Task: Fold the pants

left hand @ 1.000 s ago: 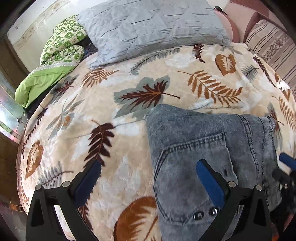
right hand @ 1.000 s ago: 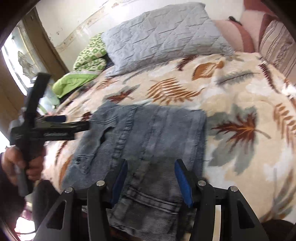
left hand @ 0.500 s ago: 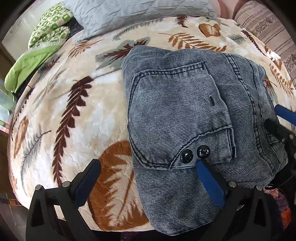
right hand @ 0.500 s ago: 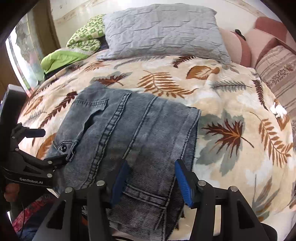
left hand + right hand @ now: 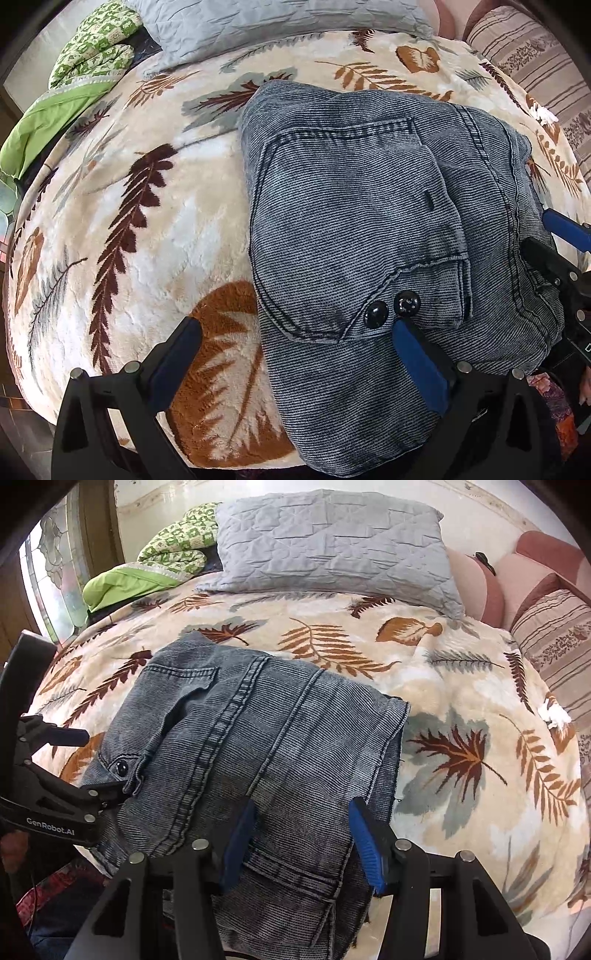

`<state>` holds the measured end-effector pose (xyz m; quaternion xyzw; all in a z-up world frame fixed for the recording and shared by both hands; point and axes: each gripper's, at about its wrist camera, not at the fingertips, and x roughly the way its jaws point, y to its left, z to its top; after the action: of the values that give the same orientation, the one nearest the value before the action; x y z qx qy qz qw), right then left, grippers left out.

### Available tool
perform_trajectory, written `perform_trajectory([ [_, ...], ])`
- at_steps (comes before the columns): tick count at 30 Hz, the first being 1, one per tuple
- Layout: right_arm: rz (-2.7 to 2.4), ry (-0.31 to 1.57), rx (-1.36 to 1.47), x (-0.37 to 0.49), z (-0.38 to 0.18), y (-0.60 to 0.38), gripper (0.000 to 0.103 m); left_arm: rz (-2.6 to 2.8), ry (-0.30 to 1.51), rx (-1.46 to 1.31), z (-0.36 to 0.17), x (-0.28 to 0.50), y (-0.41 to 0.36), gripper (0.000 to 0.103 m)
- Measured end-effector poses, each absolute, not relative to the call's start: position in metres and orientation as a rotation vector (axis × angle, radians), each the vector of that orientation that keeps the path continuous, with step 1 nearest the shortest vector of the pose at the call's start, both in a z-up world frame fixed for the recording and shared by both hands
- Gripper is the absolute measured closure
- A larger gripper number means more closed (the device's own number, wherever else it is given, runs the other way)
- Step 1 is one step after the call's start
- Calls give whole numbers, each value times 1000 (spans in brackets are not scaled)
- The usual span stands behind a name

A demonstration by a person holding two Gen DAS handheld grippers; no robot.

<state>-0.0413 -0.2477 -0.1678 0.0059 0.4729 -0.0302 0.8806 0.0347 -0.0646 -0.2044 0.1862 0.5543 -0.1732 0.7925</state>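
Grey-blue denim pants lie folded into a compact stack on the leaf-print blanket, near the bed's front edge. A buttoned pocket flap faces up. My left gripper is open over the stack's near left corner, holding nothing. My right gripper is open, its fingers straddling the stack's near edge without pinching it. The pants also show in the right wrist view. The left gripper's body appears at the left in the right wrist view.
A grey quilted pillow and a green patterned quilt lie at the head of the bed. Pink cushions and a striped pillow sit at the right. A window with a wooden frame is at the left.
Both grippers have pulled back and risen from the pants, so the whole folded stack now shows. The pants lie still. Both grippers stay open.
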Motion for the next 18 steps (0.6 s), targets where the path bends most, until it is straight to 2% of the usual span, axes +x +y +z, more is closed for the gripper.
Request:
perform_trajectory([
  [6,-61,984,15,-41,-168,-249,46,-353,1204,421,-198,36,-70,0],
  [11,-57,978,36,-42,-163,-254,46,-368,1133,397,-161,41,-73,0],
  [18,-93,908,92,-21,-141,-280,46,-334,1073,396,-143,83,-89,0],
])
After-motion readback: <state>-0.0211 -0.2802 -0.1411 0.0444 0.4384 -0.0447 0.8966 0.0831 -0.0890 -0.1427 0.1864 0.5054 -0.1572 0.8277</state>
